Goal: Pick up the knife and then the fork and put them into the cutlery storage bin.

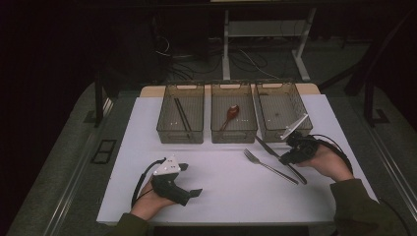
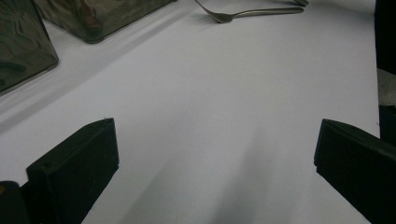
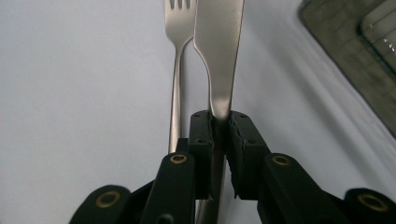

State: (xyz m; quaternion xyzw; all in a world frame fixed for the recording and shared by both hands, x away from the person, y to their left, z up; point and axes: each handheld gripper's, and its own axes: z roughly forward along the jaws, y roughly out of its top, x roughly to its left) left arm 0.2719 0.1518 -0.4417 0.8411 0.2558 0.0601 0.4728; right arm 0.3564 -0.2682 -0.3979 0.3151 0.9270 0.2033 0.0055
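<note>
Right gripper [image 3: 219, 140] clamps a knife [image 3: 219, 51] (unmarked, seemingly); left gripper [image 2: 215, 158] gapes empty.

The knife [image 3: 219, 51] and fork [image 3: 176, 70] are showing polished, glossy metal. The desk [image 1: 226, 191] is looking smooth, matt white. The bins [image 1: 180, 129] are appearing as translucent smoky plastic; the right hand-held gripper [image 3: 219, 122] is looking matt black plastic.
</note>
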